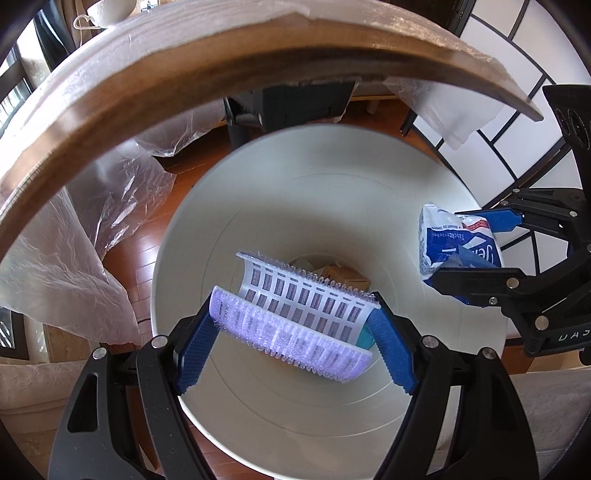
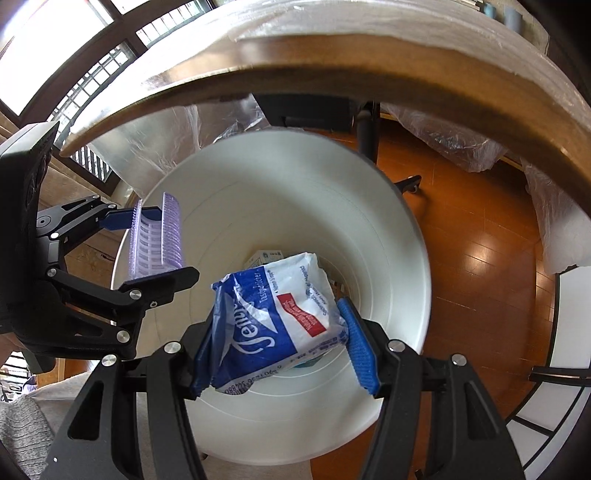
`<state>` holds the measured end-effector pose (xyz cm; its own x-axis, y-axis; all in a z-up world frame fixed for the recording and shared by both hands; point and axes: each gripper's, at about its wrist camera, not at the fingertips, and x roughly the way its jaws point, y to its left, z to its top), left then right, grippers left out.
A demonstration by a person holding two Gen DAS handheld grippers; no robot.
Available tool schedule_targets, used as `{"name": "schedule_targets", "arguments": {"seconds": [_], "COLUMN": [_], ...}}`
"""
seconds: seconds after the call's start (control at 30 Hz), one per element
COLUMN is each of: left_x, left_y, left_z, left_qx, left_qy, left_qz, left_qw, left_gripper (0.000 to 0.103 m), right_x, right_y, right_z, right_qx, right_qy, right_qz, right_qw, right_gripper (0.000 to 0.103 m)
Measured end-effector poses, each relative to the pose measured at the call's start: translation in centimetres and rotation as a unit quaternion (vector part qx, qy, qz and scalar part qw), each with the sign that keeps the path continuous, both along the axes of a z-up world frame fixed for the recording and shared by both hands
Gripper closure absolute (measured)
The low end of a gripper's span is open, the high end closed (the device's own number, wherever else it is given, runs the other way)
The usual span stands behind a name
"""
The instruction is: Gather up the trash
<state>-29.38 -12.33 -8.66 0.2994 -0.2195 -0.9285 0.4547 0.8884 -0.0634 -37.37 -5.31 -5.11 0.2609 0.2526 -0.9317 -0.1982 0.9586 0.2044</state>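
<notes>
Right gripper [image 2: 282,339] jaws pinch a "Tempo" pack [image 2: 275,319]; left gripper [image 1: 295,339] jaws pinch a blister [image 1: 295,317], both over the bin [image 2: 388,229].

Looking like a room in a home, probably a living or dining room. Showing a warm brown wooden floor [image 2: 476,236] shining under daylight, and a wooden table [image 1: 229,70] with a protective plastic sheet [image 1: 92,206] hanging down from its edge. Standing on the floor, a white trash bin [image 2: 402,229]. Sitting on the table top, a white cup [image 1: 110,13]. Letting light in, windows with dark frames [image 2: 92,77], and beside them white panels with black bars [image 1: 517,88].
</notes>
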Motion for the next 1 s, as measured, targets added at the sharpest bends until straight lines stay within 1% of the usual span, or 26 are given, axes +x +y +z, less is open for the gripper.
{"name": "schedule_targets", "arguments": {"seconds": [0.2, 0.23, 0.27, 0.3, 0.33, 0.47, 0.57, 0.6, 0.63, 0.67, 0.7, 0.77, 0.8, 0.83, 0.87, 0.93, 1.0], "left_x": [-0.2, -0.2, -0.1, -0.1, -0.1, -0.5, -1.0, -1.2, -1.4, -1.5, -1.5, -0.7, 0.1, 0.8, 1.8, 4.6, 7.5], "left_y": [0.1, 0.1, 0.3, 0.4, 0.4, 1.1, 1.7, 1.9, 2.1, 2.3, 2.5, 3.3, 3.8, 4.1, 4.5, 5.4, 6.4], "left_z": [-0.4, -0.5, -0.6, -0.6, -0.5, 0.5, 2.5, 4.1, 5.2, 7.1, 8.4, 12.0, 13.6, 14.6, 15.5, 16.7, 17.1], "left_qx": [0.005, 0.002, 0.003, 0.006, 0.005, -0.011, -0.027, -0.041, -0.05, -0.064, -0.073, -0.09, -0.094, -0.093, -0.092, -0.089, -0.08], "left_qy": [0.007, 0.009, 0.013, 0.015, 0.015, 0.011, 0.001, -0.01, -0.021, -0.041, -0.056, -0.112, -0.143, -0.161, -0.175, -0.195, -0.205], "left_qz": [-0.003, -0.004, -0.004, 0.0, 0.001, 0.005, 0.007, 0.008, 0.007, 0.006, 0.007, 0.023, 0.038, 0.051, 0.065, 0.099, 0.131], "left_qw": [1.0, 0.9999, 0.9999, 0.9999, 0.9999, 0.9999, 0.9996, 0.9991, 0.9985, 0.9971, 0.9957, 0.9893, 0.9846, 0.9812, 0.9781, 0.9717, 0.9667], "left_gripper": [0.023, 0.023, 0.021, 0.015, 0.014, 0.014, 0.014, 0.014, 0.014, 0.014, 0.011, 0.001, 0.001, 0.001, 0.001, 0.001, 0.001], "right_x": [0.2, 0.2, 0.1, -0.1, -0.3, -0.9, -1.5, -1.7, -1.9, -2.1, -2.1, -1.3, -0.5, 0.3, 1.5, 4.0, 7.5], "right_y": [-0.1, -0.2, -0.3, -0.5, -0.7, -1.3, -1.8, -1.9, -2.1, -2.2, -2.3, -2.8, -3.2, -3.6, -4.1, -5.4, -7.5], "right_z": [-0.6, -0.7, -0.6, -0.3, 0.0, 1.3, 3.9, 5.1, 7.1, 8.6, 10.2, 13.4, 14.6, 15.5, 16.4, 17.3, 17.6], "right_qx": [0.0, 0.002, 0.005, 0.009, 0.013, -0.001, -0.002, -0.002, -0.003, -0.002, -0.002, -0.013, -0.024, -0.033, -0.036, -0.047, -0.054], "right_qy": [0.005, 0.008, 0.007, 0.004, 0.002, -0.011, -0.032, -0.046, -0.07, -0.093, -0.12, -0.176, -0.196, -0.213, -0.231, -0.248, -0.262], "right_qz": [-0.002, -0.003, -0.006, -0.01, -0.013, -0.02, -0.023, -0.023, -0.022, -0.022, -0.023, -0.029, -0.035, -0.042, -0.047, -0.066, -0.097], "right_qw": [1.0, 1.0, 1.0, 1.0, 1.0, 1.0, 0.999, 0.999, 0.997, 0.995, 0.992, 0.984, 0.98, 0.976, 0.971, 0.965, 0.959], "right_gripper": [0.043, 0.04, 0.031, 0.024, 0.023, 0.022, 0.022, 0.022, 0.02, 0.009, 0.004, 0.004, 0.004, 0.004, 0.004, 0.004, 0.004]}}
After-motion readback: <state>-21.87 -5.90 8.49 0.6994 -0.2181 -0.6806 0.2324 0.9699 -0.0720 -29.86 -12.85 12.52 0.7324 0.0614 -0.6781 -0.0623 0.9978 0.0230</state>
